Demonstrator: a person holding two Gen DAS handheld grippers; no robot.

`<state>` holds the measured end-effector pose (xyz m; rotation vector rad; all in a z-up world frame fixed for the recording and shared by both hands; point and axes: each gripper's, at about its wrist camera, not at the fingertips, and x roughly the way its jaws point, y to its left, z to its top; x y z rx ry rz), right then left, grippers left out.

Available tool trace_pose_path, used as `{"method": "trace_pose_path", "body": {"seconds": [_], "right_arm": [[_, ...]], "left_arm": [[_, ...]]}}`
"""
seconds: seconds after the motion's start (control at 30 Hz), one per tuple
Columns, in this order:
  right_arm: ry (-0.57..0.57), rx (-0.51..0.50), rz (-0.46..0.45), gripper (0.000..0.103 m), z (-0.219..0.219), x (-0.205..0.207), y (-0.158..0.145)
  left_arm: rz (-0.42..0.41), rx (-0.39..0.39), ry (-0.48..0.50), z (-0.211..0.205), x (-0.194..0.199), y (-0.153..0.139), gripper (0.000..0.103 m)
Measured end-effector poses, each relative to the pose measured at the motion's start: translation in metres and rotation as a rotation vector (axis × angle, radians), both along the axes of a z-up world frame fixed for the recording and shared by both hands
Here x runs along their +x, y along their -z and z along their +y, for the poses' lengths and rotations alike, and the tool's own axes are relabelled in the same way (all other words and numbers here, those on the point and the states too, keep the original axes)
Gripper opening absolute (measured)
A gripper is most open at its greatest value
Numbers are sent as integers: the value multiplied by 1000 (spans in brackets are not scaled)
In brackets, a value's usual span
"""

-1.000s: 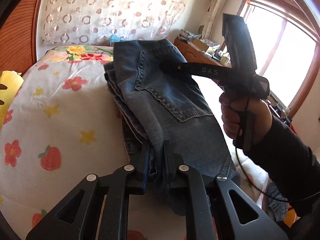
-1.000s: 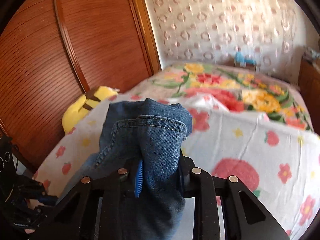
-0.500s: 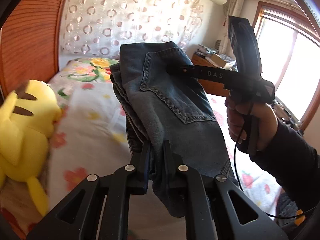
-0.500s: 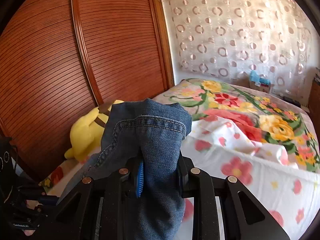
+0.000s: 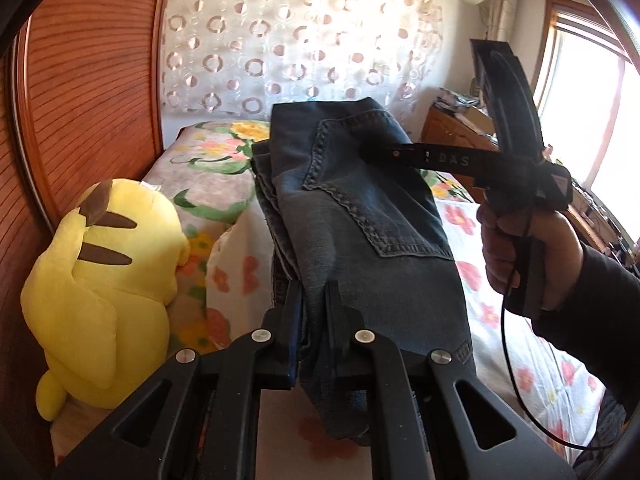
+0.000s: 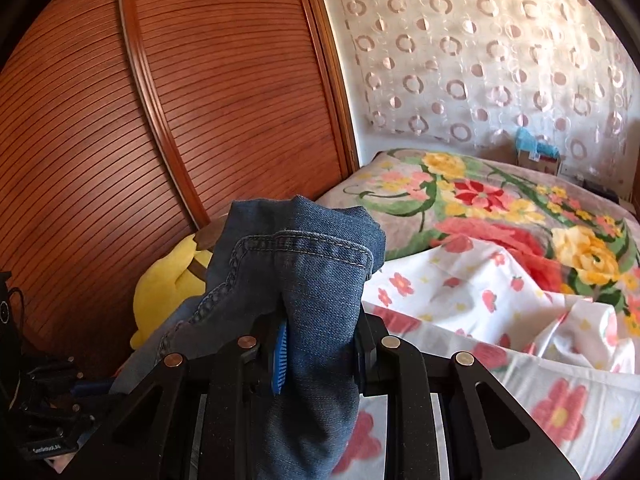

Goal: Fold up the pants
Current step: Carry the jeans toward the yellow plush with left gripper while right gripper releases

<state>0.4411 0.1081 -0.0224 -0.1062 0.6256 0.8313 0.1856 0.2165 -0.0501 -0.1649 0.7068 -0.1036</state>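
Observation:
The folded blue jeans [image 5: 360, 216] hang in the air between both grippers, above the bed. My left gripper [image 5: 314, 300] is shut on the near edge of the bundle, several denim layers pinched between its pads. In the left wrist view the right gripper [image 5: 372, 151] reaches in from the right, held by a hand in a dark sleeve, and clamps the far end by the back pocket. In the right wrist view my right gripper [image 6: 320, 332] is shut on a thick fold of the jeans [image 6: 304, 264], which hides its fingertips.
A yellow plush toy [image 5: 104, 280] sits at the bed's left edge against the ribbed wooden wardrobe door [image 6: 160, 120]. The bed [image 6: 520, 280] carries a flowered sheet and blanket. A patterned curtain [image 5: 300, 40], a wooden cabinet [image 5: 460, 132] and a bright window [image 5: 592, 100] lie beyond.
Both grippers have carried the jeans sideways toward the wardrobe side of the bed. The yellow plush toy has come fully into the left wrist view. Both grips on the denim are unchanged.

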Motion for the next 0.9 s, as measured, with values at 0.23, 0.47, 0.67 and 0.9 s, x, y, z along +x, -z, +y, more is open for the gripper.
{"method": "trace_pose_path", "body": {"seconds": [0.23, 0.47, 0.67, 0.9], "right_arm": [[-15, -162, 2, 44, 27, 24, 30], [22, -171, -13, 58, 9, 30, 19], [-18, -143, -49, 45, 6, -7, 10], [-12, -219, -37, 42, 12, -17, 27]], "left_arm": [[31, 29, -10, 4, 6, 9, 5], [42, 39, -26, 3, 9, 10, 5], [49, 46, -41, 4, 11, 12, 6], [39, 48, -90, 1, 4, 4, 6]]}}
